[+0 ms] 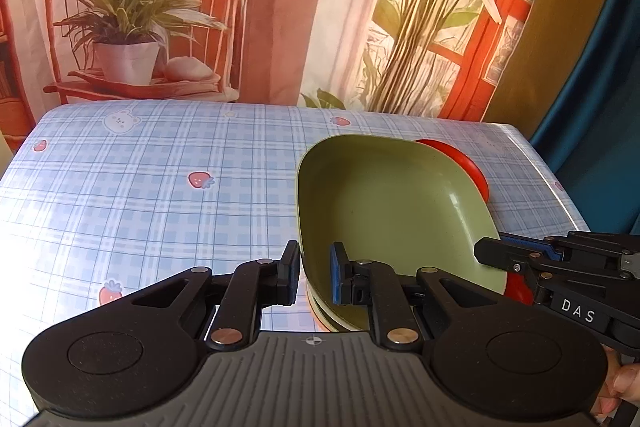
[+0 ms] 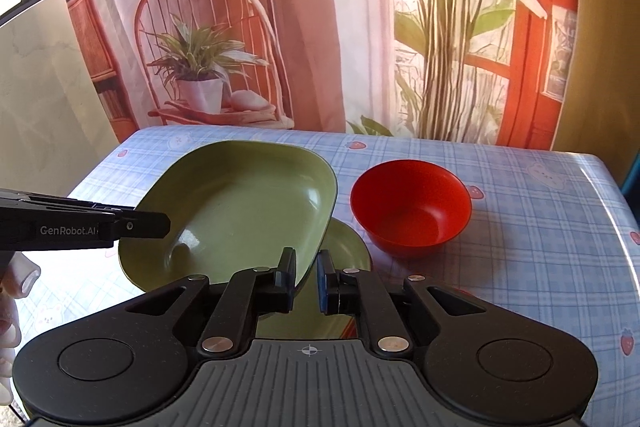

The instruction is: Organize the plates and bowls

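Left wrist view: the left claw (image 1: 315, 273) is clamped on the near rim of a green plate (image 1: 384, 203), which fills the lower centre-right of the frame, tilted up off the surface (image 1: 160, 195). The right claw (image 1: 490, 253) enters from the right edge and pinches the plate's opposite rim. A red bowl (image 1: 468, 163) peeks out behind the plate.

Right wrist view: the right claw (image 2: 306, 281) grips the plate's (image 2: 240, 203) edge at lower centre; the left claw (image 2: 162, 225) holds it from the left edge. A second green plate (image 2: 348, 247) lies beneath, and the bowl (image 2: 410, 207) sits just right of centre. To stack well, I would keep both grips level and lower the plate squarely onto the one below.
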`<state>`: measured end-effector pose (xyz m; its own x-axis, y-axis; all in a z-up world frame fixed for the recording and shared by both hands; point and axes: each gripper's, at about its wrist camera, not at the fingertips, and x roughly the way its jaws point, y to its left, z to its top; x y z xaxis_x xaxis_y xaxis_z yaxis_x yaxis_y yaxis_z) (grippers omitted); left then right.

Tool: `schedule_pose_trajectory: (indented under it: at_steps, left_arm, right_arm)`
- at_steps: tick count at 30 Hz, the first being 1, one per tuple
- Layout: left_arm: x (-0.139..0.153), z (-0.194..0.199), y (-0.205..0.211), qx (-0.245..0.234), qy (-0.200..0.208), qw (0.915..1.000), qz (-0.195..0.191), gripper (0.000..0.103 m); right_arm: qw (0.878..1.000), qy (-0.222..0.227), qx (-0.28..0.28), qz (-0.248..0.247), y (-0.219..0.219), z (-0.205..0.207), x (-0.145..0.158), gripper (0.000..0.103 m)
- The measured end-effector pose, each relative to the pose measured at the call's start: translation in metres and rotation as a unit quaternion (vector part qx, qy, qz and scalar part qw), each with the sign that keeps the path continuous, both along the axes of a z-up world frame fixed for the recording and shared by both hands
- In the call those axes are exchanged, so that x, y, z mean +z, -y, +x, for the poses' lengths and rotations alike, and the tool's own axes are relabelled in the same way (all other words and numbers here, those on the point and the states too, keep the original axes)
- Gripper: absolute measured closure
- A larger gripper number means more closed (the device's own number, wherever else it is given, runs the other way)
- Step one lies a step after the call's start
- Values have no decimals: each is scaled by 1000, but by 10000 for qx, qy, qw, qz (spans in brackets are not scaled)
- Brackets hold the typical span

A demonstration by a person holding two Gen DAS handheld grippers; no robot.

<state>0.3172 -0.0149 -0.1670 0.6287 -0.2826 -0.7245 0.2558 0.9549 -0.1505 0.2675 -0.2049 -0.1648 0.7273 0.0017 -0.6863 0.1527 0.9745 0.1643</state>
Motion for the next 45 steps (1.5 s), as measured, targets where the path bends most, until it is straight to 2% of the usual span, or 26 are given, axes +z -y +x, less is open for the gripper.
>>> schedule_pose_trajectory:
  at_steps: [11, 38, 45]
  left_arm:
    - [-6, -3, 4, -186, -117, 9998, 23, 86]
    - [-29, 27, 14, -292, -259, 9992, 100, 86]
    - [-33, 28, 16, -355, -231, 9990, 167, 80]
  right_arm:
    - [9996, -62, -162, 239, 4, -15, -11, 92]
    - [9980, -458, -225, 371, 6, -3, -38, 91]
    - [9975, -525, -218, 410, 5, 0, -42, 90]
